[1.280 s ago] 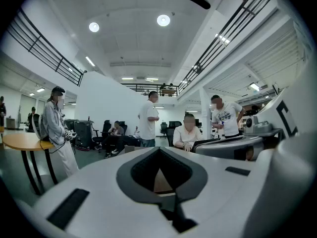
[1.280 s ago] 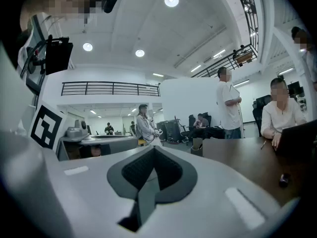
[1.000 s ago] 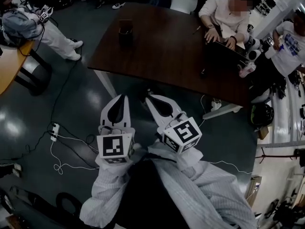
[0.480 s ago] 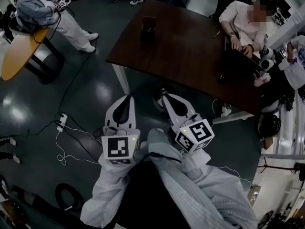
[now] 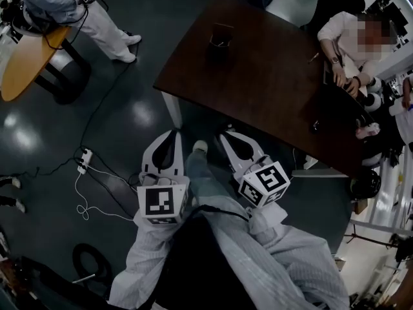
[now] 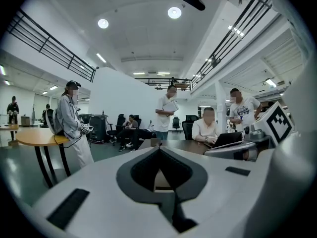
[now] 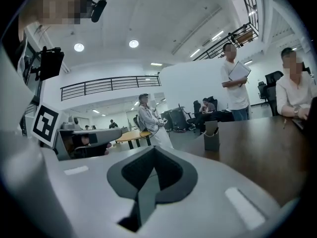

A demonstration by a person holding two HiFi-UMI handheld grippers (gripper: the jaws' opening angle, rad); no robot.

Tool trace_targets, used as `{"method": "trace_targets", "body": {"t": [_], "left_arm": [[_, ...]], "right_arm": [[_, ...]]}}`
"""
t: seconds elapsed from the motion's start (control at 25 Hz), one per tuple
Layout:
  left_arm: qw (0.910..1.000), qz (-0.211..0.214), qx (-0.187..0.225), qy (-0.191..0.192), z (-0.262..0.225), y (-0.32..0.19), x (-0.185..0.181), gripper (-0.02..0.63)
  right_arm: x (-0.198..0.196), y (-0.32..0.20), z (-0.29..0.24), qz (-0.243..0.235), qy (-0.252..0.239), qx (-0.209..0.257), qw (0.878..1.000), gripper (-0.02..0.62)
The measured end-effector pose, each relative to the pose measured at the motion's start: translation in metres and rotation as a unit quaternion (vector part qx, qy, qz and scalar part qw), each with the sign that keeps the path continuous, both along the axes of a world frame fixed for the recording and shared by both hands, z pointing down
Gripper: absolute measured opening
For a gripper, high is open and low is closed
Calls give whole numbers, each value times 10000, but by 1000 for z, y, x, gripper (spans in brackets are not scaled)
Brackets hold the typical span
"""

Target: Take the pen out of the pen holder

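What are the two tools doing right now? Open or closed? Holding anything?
Left tool: closed, holding nothing.
Right tool: closed, holding nothing.

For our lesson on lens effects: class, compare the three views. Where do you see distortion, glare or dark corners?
Head view: pale glare patches sit on the glossy floor; the dark table reflects little. Left gripper view: the fisheye lens bends the railing and blackens the corners. Right gripper view: the same bending and dark corners; the pen holder looks small but clear.
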State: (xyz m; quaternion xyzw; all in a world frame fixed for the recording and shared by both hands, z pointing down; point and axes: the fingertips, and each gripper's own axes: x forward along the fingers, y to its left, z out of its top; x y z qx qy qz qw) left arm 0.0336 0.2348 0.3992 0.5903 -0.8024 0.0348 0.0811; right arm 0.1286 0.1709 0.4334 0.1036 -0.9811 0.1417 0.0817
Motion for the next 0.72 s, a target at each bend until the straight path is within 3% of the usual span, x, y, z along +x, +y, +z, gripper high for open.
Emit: {"method": "trace_targets", "body": {"t": [0.24,0.44,0.72], "left_arm": [[10000,35,-34,-67,-2,-93,-69,5],[9993,315,-31,-214,-11,-182,-115,5],[9963,811,-92,-254,-15,-290,-143,5]], "right_arm": [[-68,-85,2,-51,8,-21,10000,2],[-109,-170,-1,121,88,-40,9999,3],[-145,-263,-9,354,52,-15,9994,2]]}}
